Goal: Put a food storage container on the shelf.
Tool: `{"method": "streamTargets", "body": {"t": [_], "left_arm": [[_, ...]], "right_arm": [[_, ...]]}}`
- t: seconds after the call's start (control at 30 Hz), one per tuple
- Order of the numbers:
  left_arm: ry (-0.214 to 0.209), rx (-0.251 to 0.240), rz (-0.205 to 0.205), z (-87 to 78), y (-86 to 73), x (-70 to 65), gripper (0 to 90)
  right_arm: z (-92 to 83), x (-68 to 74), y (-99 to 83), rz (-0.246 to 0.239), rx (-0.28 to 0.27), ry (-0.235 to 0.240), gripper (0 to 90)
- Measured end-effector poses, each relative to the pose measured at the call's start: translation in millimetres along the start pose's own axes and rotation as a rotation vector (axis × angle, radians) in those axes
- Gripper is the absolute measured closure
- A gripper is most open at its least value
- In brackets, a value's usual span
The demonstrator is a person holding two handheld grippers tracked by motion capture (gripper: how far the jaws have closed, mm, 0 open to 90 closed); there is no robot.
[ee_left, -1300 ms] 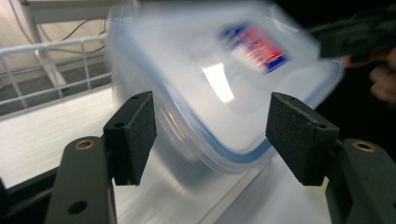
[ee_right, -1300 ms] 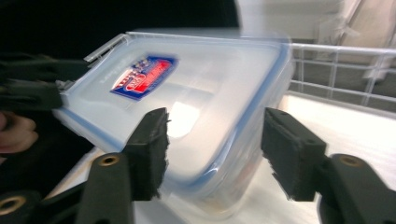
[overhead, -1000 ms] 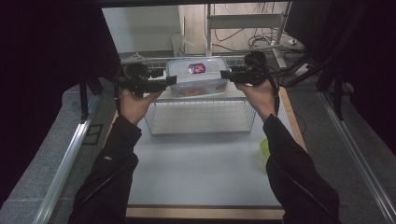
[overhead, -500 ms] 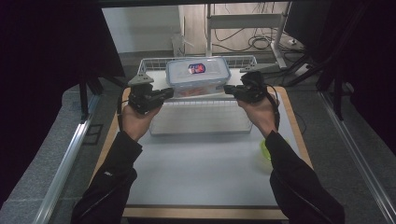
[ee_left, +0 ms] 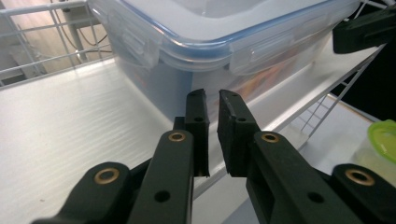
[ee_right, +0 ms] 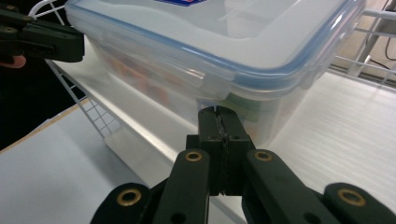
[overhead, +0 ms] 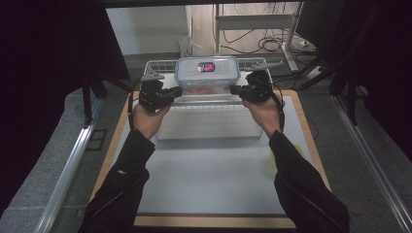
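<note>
Dim room with dark curtains both sides of the high view, cables and a metal stand on the floor at upper centre. White tabletop (overhead: 214,170) with a wooden edge fills the middle of the frame. On it, upper centre, a white wire basket (overhead: 160,66) with a flat white panel on its near side.

Clear lidded plastic container (overhead: 208,74) with a blue seal and a red-blue label sits at upper centre over the basket; orange-red contents show through its wall. Whether it rests on the basket or hangs above it cannot be told.

Left claw (overhead: 171,93) is at the container's left end, right claw (overhead: 236,90) at its right end, both pointing inward.

Left gripper view: left claw (ee_left: 212,100) jaws nearly together, a thin gap between them with nothing in it; they have just opened slightly. Tips sit just below the container (ee_left: 224,42) corner and its lid clip, basket wires (ee_left: 42,60) at upper left, a green thing (ee_left: 384,140) at the right edge.

Right gripper view: right claw (ee_right: 218,114) fully closed, pads touching, empty, tips right under the container (ee_right: 210,42) lid rim. Basket wire (ee_right: 93,116) at left, other gripper at upper left.
</note>
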State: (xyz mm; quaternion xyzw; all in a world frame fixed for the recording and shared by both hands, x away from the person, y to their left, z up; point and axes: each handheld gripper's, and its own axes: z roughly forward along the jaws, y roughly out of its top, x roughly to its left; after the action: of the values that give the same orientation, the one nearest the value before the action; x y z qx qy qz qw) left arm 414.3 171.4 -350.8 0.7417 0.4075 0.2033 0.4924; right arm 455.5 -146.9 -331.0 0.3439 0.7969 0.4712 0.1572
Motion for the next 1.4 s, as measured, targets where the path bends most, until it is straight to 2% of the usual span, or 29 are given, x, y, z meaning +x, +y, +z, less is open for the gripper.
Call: {"method": "streamTargets", "body": {"t": [0.1, 0.3, 0.4, 0.43, 0.57, 0.6, 0.9, 1.03, 1.23, 1.4], "left_arm": [[-0.014, -0.012, 0.009, -5.8, -2.2, -3.7, 78.6], [-0.016, -0.002, 0.043, -18.1, -14.6, -13.6, 57.3], [-0.016, 0.003, 0.056, -21.2, -19.8, -16.4, 47.4], [-0.014, 0.005, 0.059, -22.9, -23.4, -18.6, 43.0], [-0.015, 0.031, 0.079, -26.7, -34.5, -25.3, 31.5], [-0.012, 0.043, 0.093, -28.7, -40.8, -29.7, 28.8], [-0.042, 0.057, 0.128, -39.6, -66.7, -50.2, 15.6], [-0.071, 0.068, 0.118, -44.9, -78.8, -57.4, 12.4], [-0.079, 0.067, 0.131, -53.5, -94.7, -68.4, 7.6], [-0.078, 0.067, 0.153, -55.4, -109.2, -78.0, 4.3]], "right_arm": [[-2.3, 4.1, -2.3, -0.013, 0.001, 0.012, 87.0], [-12.3, 12.7, -13.8, -0.021, -0.004, 0.052, 68.4], [-15.8, 15.5, -18.0, -0.025, -0.006, 0.058, 63.8], [-19.3, 18.3, -22.7, -0.038, -0.004, 0.061, 57.9], [-23.2, 21.8, -29.6, -0.054, 0.004, 0.063, 52.2], [-25.7, 24.9, -36.2, -0.067, 0.012, 0.071, 47.5], [-35.4, 39.0, -63.2, -0.110, 0.032, 0.080, 34.1], [-39.4, 44.7, -77.1, -0.131, 0.034, 0.078, 26.7], [-44.9, 46.9, -98.4, -0.110, 0.021, 0.076, 13.7], [-50.1, 48.4, -114.6, -0.108, 0.020, 0.071, 6.7]]}}
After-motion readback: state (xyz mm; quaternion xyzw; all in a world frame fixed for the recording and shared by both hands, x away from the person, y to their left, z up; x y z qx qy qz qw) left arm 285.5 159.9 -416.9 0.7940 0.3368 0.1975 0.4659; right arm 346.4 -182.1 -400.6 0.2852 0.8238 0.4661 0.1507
